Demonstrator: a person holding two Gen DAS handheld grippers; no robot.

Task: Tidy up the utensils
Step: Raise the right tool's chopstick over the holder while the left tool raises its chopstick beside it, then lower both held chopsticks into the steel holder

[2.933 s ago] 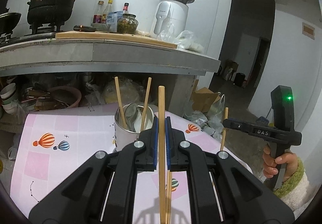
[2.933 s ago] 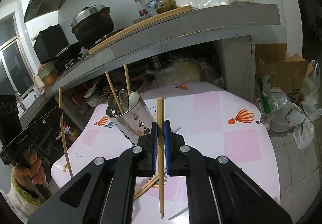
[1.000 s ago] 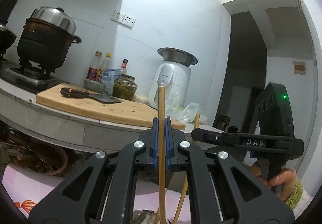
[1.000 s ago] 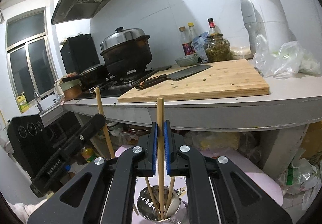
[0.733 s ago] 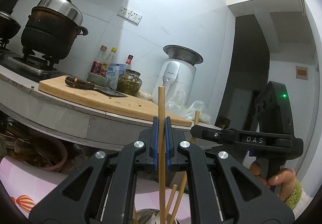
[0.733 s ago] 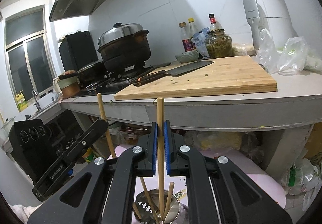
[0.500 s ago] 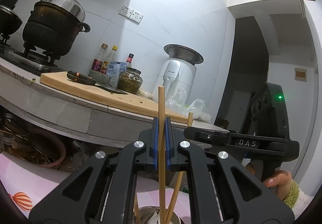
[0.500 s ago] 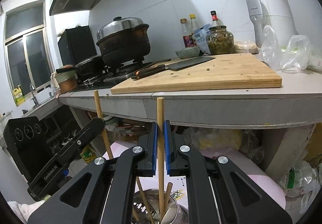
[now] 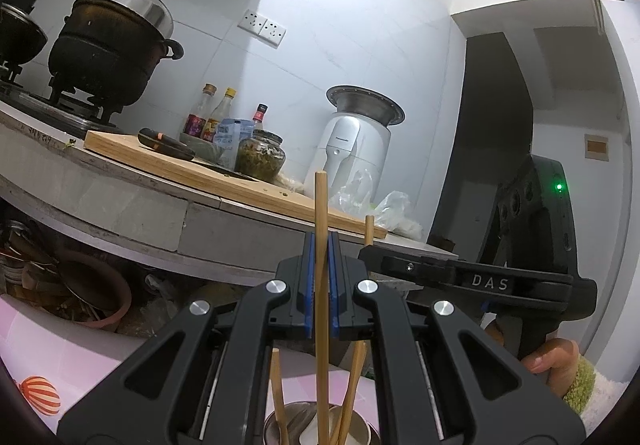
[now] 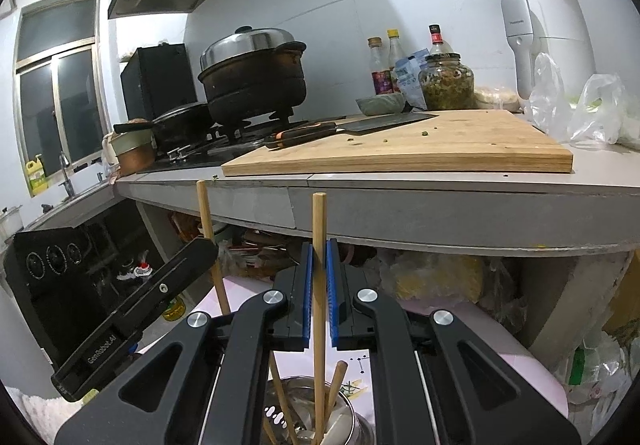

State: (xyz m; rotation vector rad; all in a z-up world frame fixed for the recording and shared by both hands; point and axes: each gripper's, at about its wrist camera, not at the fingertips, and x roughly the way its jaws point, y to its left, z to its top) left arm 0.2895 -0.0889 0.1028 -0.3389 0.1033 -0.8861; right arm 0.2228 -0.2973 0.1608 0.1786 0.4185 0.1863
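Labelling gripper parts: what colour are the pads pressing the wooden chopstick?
Blue pads on the black right gripper, clearest in the right wrist view.

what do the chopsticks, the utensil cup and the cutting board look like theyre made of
Chopstick in the right gripper: pale tan, matte, probably bamboo or wood, and the one in the left gripper looks the same. Utensil cup: shiny grey with slots in its wall, likely stainless steel. Cutting board: light wood or bamboo, unvarnished-looking, with a visible grain and a layered edge.
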